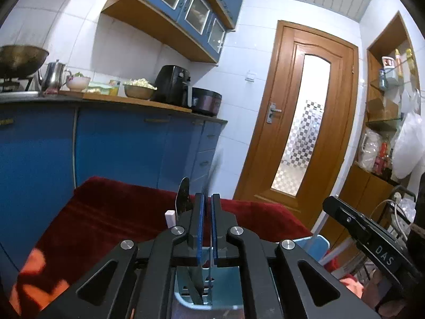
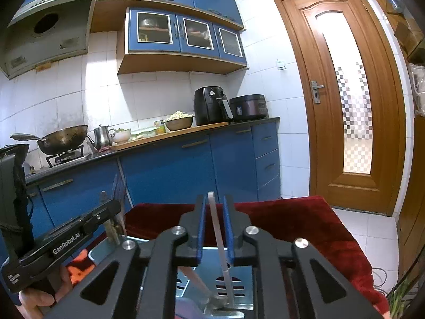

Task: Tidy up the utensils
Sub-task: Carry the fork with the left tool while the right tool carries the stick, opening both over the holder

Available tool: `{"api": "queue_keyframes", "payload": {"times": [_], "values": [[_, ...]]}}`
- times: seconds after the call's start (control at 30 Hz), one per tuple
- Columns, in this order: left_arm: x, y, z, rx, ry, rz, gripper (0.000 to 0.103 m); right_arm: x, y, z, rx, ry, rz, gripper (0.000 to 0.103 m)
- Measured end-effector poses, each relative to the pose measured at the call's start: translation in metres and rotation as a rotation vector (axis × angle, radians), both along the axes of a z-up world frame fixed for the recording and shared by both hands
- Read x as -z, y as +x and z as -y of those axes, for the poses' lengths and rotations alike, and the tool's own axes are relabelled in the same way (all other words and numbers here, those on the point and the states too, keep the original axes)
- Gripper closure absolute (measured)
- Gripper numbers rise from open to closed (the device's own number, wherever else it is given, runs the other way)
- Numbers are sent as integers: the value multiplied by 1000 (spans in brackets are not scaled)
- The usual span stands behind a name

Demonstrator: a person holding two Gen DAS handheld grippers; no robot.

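Observation:
My left gripper [image 1: 207, 199] is shut on the thin metal shaft of a fork [image 1: 214, 170], its tines blurred above the blue pads. The shaft runs down into a blue slotted utensil holder [image 1: 228, 279] below the jaws. A black spatula [image 1: 183, 194] and a white handle [image 1: 170, 218] stand in the holder just left. My right gripper [image 2: 214, 199] is nearly closed around a white-handled utensil [image 2: 216, 228], with small gaps at each side. That utensil stands in the holder [image 2: 233, 284]. The left gripper's body [image 2: 69, 236] shows at left.
The holder sits on a table covered with a red cloth [image 1: 111, 207]. Behind are blue cabinets [image 1: 119, 146], a counter with an air fryer [image 2: 209, 105], a rice cooker [image 2: 248, 107], a bowl and a wok [image 2: 63, 138]. A wooden door [image 2: 345, 93] is right.

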State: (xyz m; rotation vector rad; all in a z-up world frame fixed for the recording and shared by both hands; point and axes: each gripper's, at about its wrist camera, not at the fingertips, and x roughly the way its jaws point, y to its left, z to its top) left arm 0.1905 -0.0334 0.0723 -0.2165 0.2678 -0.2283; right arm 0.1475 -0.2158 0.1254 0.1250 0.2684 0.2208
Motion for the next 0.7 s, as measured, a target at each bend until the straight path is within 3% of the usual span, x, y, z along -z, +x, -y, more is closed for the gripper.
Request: {"api": "queue_keyframes", "payload": {"times": [0.13, 0.4, 0.7], "values": [[-9, -13, -2, 16, 5, 4, 81, -8, -11, 3, -1, 21, 9, 79], [-23, -41, -12, 36, -6, -30, 80, -22, -42, 0, -9, 17, 3, 79], [-23, -71, -20, 49, 3, -132, 79, -16, -73, -6, -45, 31, -105, 78]]}}
